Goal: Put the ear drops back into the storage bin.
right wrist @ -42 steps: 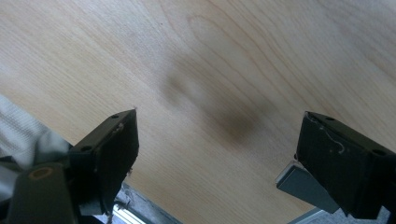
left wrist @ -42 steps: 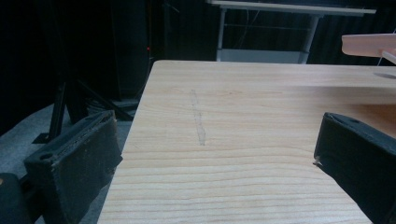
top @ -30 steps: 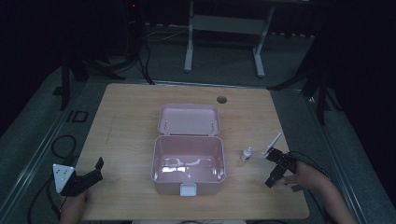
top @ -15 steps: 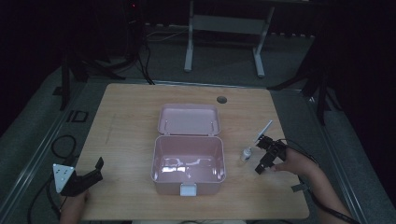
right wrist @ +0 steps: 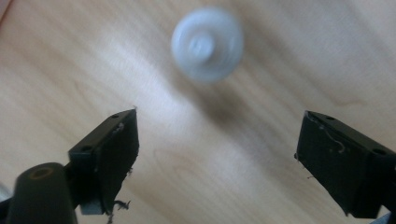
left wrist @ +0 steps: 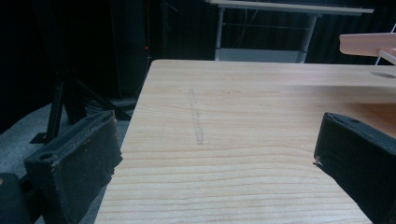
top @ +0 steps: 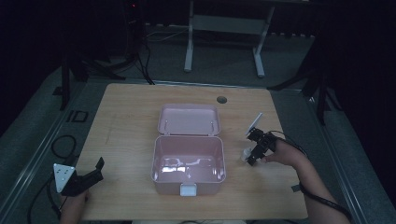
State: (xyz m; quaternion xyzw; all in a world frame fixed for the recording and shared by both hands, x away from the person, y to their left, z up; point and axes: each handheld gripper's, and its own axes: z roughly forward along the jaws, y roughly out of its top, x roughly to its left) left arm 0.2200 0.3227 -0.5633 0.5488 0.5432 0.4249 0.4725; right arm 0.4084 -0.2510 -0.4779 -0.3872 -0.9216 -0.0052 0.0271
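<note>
An open pink box [top: 168, 185] stands mid-table, its lid [top: 189, 120] folded back flat behind it. A small white round object [top: 244, 154] stands on the wood just right of the box. My right gripper [top: 252, 150] hangs over it, open; in the right gripper view the blurred white object [right wrist: 208, 44] lies just beyond the right gripper [right wrist: 219, 114], ahead of the gap between its jaws. My left gripper [top: 96, 171] rests open at the table's front left corner. In the left gripper view the left gripper [left wrist: 217, 121] has bare wood between its jaws, and the pink lid's edge [left wrist: 369, 44] shows far right.
A round cable hole [top: 222, 99] sits near the table's far edge. A metal stand [top: 224, 28] is on the floor beyond the table. A black cable [top: 60, 144] loops on the floor at the left. The table's left edge [left wrist: 135, 121] runs close to my left gripper.
My right gripper has moved left and slightly away from me, from the table's right side to just over the small white object. The left gripper has stayed put.
</note>
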